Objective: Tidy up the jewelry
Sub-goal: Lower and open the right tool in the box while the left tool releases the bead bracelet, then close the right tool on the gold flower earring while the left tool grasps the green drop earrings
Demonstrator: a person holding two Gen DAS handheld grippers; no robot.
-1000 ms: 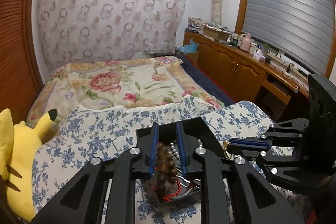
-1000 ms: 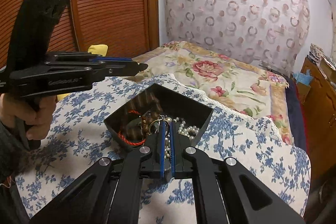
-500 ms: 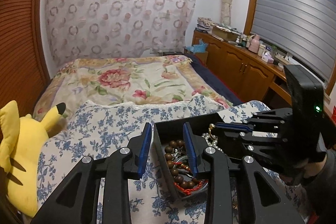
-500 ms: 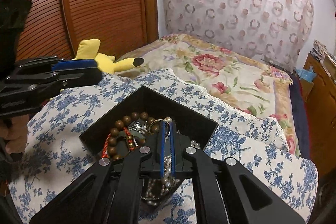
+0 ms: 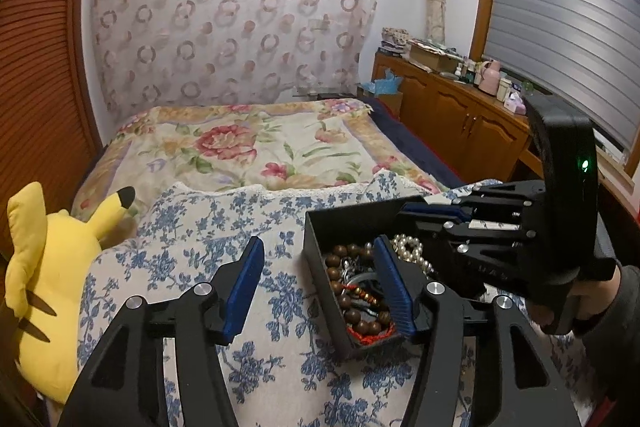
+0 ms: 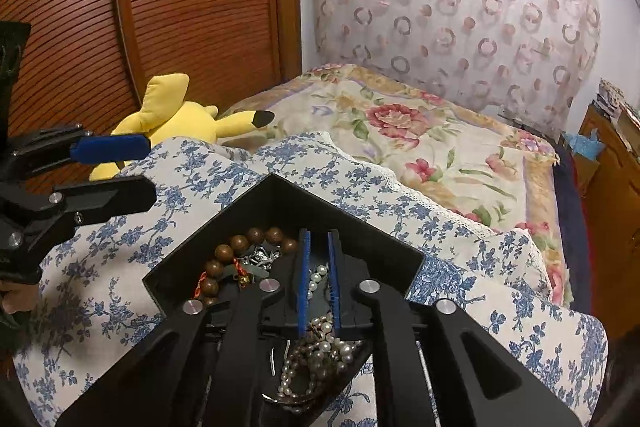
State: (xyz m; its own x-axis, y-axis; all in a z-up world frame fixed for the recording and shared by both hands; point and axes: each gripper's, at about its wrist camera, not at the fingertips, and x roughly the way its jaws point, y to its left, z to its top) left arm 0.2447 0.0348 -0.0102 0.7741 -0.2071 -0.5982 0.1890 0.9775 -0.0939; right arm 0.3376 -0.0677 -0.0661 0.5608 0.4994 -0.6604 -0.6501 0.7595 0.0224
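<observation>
A black open box [image 5: 320, 227] [image 6: 248, 203] sits on a blue-flowered pillow on the bed. It holds a brown bead bracelet [image 5: 340, 287] [image 6: 240, 241], a red cord, metal pieces and a pearl necklace [image 5: 408, 247] [image 6: 320, 343]. My left gripper [image 5: 320, 275] is wide open, its jaws straddling the box's left wall. My right gripper [image 6: 319, 259] [image 5: 432, 211] is inside the box with a narrow gap between its jaws, and pearls lie in the gap; I cannot tell whether it grips them.
A yellow plush toy [image 5: 48, 267] [image 6: 180, 115] lies at the pillow's left edge by the wooden slatted wardrobe [image 6: 140, 7]. A floral bedspread [image 5: 248, 151] stretches beyond. Wooden cabinets [image 5: 460, 123] with clutter line the right wall.
My left gripper opened wide and shifted left, off the brown beads. My right gripper pushed down into the box and parted slightly over the pearls.
</observation>
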